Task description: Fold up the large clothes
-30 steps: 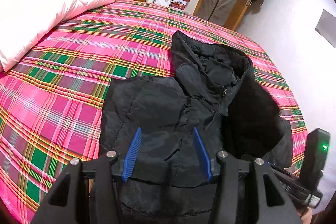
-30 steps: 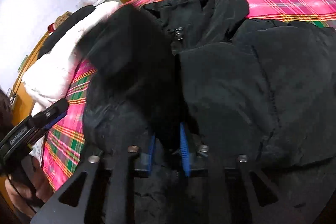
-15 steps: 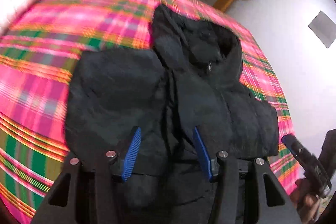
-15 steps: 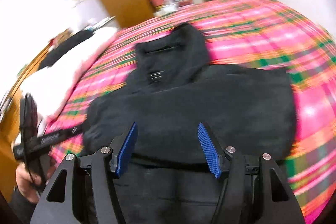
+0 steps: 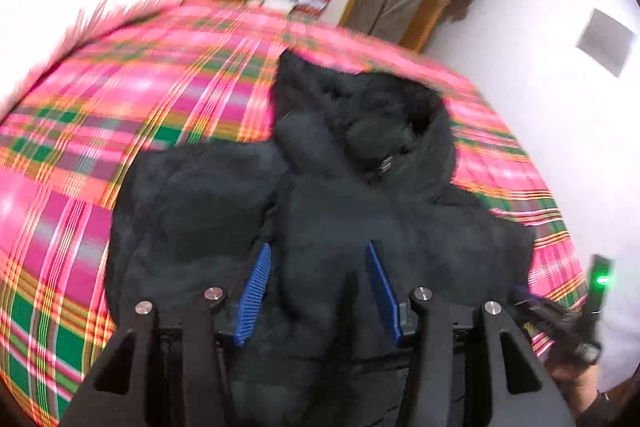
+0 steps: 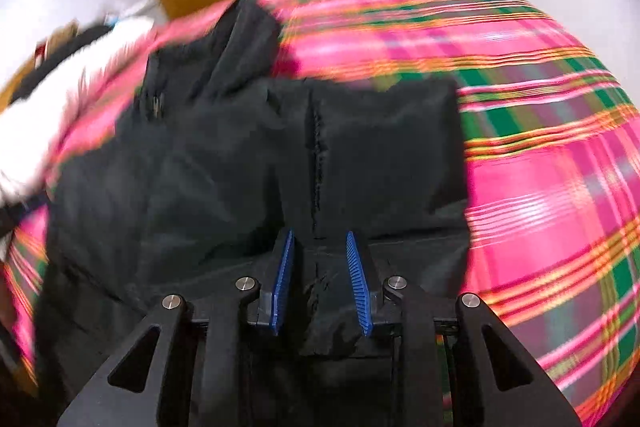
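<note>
Jacket (image 5: 344, 227) (black, hooded) lies on plaid bed (image 5: 120, 115).

A bed (image 5: 192, 95) covered in a pink, green and orange plaid sheet carries everything. A black hooded jacket (image 5: 360, 211) lies flat on it, hood pointing toward the far edge. A white pillow (image 5: 72, 15) lies left of the jacket, well apart.

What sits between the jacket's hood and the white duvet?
Only bare plaid bedspread lies between the black jacket hood and the white duvet, as the left wrist view shows; nothing else rests there.
</note>
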Motion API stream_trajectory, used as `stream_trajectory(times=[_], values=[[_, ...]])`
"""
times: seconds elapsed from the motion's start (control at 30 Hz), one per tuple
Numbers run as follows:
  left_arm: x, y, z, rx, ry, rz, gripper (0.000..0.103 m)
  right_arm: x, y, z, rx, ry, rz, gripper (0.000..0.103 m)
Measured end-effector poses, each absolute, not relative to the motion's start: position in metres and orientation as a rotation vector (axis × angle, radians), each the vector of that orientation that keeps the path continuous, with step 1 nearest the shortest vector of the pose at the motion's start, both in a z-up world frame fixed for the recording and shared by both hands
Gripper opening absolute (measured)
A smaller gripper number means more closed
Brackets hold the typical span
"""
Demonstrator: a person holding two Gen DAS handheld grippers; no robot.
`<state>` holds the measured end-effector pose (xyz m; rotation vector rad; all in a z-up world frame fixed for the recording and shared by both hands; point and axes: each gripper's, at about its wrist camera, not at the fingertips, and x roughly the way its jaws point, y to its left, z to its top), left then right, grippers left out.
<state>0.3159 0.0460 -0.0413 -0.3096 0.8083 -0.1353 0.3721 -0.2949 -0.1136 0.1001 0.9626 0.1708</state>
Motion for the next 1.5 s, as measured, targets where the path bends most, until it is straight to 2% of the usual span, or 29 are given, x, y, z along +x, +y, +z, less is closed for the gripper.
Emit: stream_trajectory(times=[0.1, 0.3, 0.4, 0.5, 0.6, 0.8, 0.93, 1.07, 1.17, 1.33, 1.4, 1.5], values=[[0.319, 0.027, -0.044, -0.226, 0.813, -0.183, 0.051, 0.376, -0.299, -0.121, 0.117, 0.979, 0.179, 0.028], [0.338, 0.011, -0.093, -0.095, 0.969, -0.142, 0.05, 0.38, -0.298, -0.123, 0.085, 1.011, 0.183, 0.028], [0.341, 0.016, -0.102, -0.115, 0.993, -0.136, 0.05, 0.38, -0.296, -0.107, 0.06, 1.025, 0.163, 0.028], [0.344, 0.018, -0.107, -0.133, 1.001, -0.129, 0.05, 0.372, -0.299, -0.079, 0.089, 0.932, 0.163, 0.028], [0.346, 0.019, -0.108, -0.129, 1.003, -0.125, 0.05, 0.382, -0.29, -0.072, 0.097, 0.914, 0.177, 0.028], [0.343, 0.02, -0.111, -0.126, 0.999, -0.128, 0.05, 0.421, -0.259, -0.116, 0.051, 1.011, 0.181, 0.028], [0.345, 0.017, -0.114, -0.116, 0.99, -0.123, 0.05, 0.425, -0.256, -0.126, 0.045, 1.029, 0.176, 0.026], [0.343, 0.022, -0.108, -0.151, 0.99, -0.121, 0.05, 0.429, -0.257, -0.113, 0.051, 1.06, 0.168, 0.026], [0.34, 0.027, -0.086, -0.165, 0.986, -0.123, 0.048, 0.416, -0.263, -0.085, 0.06, 1.002, 0.17, 0.026], [0.335, 0.038, -0.038, -0.126, 0.817, -0.125, 0.048, 0.408, -0.253, -0.055, 0.064, 0.914, 0.218, 0.026], [0.339, 0.048, -0.037, -0.114, 0.797, -0.093, 0.048, 0.416, -0.239, -0.058, 0.049, 0.925, 0.243, 0.026], [0.354, 0.063, -0.062, -0.101, 0.875, -0.041, 0.048, 0.427, -0.21, -0.076, 0.004, 0.964, 0.286, 0.026]])
